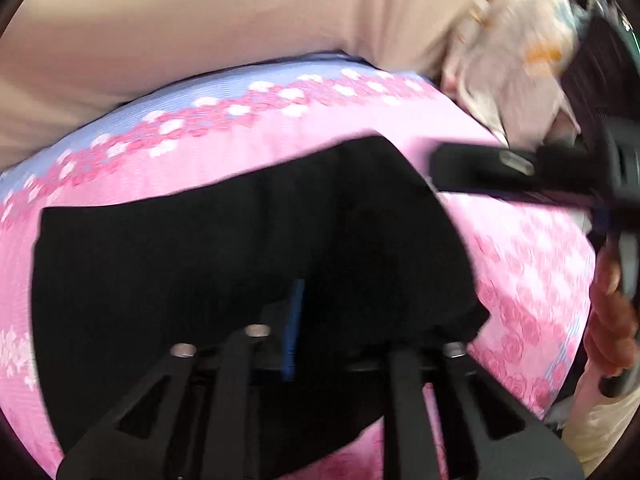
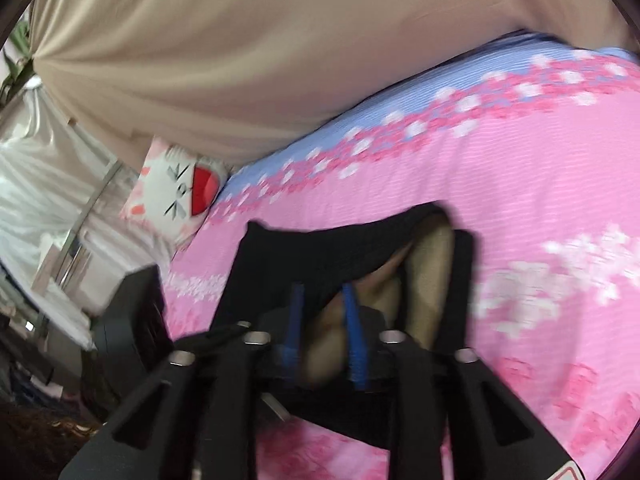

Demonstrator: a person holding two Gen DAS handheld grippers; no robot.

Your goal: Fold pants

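The black pants (image 1: 208, 248) lie on a pink flowered bed cover (image 1: 280, 152). My left gripper (image 1: 320, 312) is low over the near edge of the pants, mostly buried in the black cloth; one blue pad (image 1: 294, 320) shows, and the jaws look shut on the cloth. My right gripper (image 2: 322, 312) shows two blue pads (image 2: 352, 320) close together, shut on an edge of the black pants (image 2: 320, 256), lifted so the tan lining shows. The right gripper also shows at the right of the left wrist view (image 1: 500, 168).
A beige curtain (image 2: 280, 40) hangs behind the bed. A white cat pillow (image 2: 176, 192) lies at the bed's far corner. A crumpled white cloth (image 1: 512, 60) lies at the far right. My hand (image 1: 612, 328) holds the right gripper's handle.
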